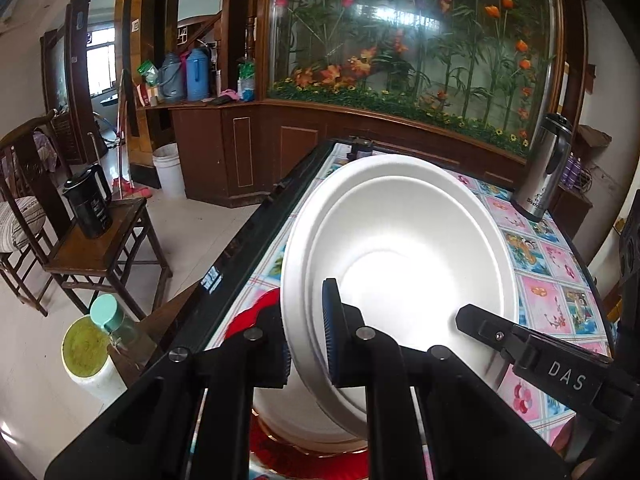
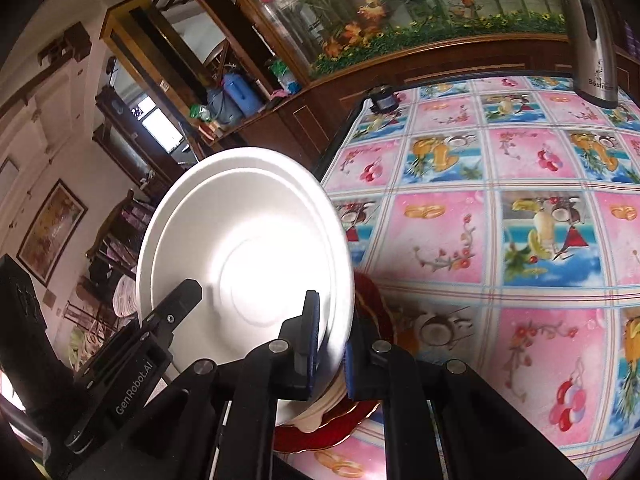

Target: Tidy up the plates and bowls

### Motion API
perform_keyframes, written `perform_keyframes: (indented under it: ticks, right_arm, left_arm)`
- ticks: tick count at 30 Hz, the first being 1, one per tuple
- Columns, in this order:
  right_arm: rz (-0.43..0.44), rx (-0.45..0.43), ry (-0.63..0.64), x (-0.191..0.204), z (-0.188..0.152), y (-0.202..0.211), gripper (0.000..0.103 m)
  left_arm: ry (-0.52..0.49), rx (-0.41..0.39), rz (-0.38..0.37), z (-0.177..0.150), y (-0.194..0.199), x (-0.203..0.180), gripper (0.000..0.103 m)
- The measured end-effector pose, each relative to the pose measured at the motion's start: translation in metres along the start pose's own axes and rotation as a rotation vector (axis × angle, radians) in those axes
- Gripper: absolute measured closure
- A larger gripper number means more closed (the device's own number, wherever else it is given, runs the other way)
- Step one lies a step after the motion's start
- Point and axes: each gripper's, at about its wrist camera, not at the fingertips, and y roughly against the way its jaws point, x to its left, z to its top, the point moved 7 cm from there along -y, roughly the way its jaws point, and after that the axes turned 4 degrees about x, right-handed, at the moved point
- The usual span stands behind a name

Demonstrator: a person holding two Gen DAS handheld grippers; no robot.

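A white bowl (image 1: pixel 400 248) (image 2: pixel 248 256), seemingly two nested ones, hangs tilted between both grippers over a red plate with a gold rim (image 1: pixel 256 314) (image 2: pixel 320 436). My left gripper (image 1: pixel 308 344) is shut on the bowl's left rim, one pad inside and one outside. My right gripper (image 2: pixel 331 354) is shut on the opposite rim in the same way. Each wrist view shows the other gripper's finger (image 1: pixel 480 326) (image 2: pixel 180 300) reaching over the far rim. I cannot tell whether the bowl's base touches the plate.
The table carries a pink and blue patterned cloth (image 1: pixel 552 292) (image 2: pixel 480 240). A steel thermos (image 1: pixel 548 168) (image 2: pixel 592 40) stands at its far right, a small black object (image 1: pixel 360 148) (image 2: pixel 384 98) at its far edge. Left of the table are a chair with a black kettle (image 1: pixel 88 200), a white bucket (image 1: pixel 170 168) and a teal-capped bottle (image 1: pixel 106 316).
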Motion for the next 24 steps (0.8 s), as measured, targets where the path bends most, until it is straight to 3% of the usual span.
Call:
perform_keyframes:
  ticks: [10, 24]
  right_arm:
    - [-0.027, 0.008, 0.043, 0.025, -0.018, -0.007, 0.093]
    - [-0.046, 0.024, 0.029, 0.021, -0.028, -0.014, 0.092]
  left_arm:
    - [0.018, -0.004, -0.005, -0.011, 0.007, 0.016, 0.092]
    - [0.013, 0.015, -0.015, -0.015, 0.003, 0.016, 0.092]
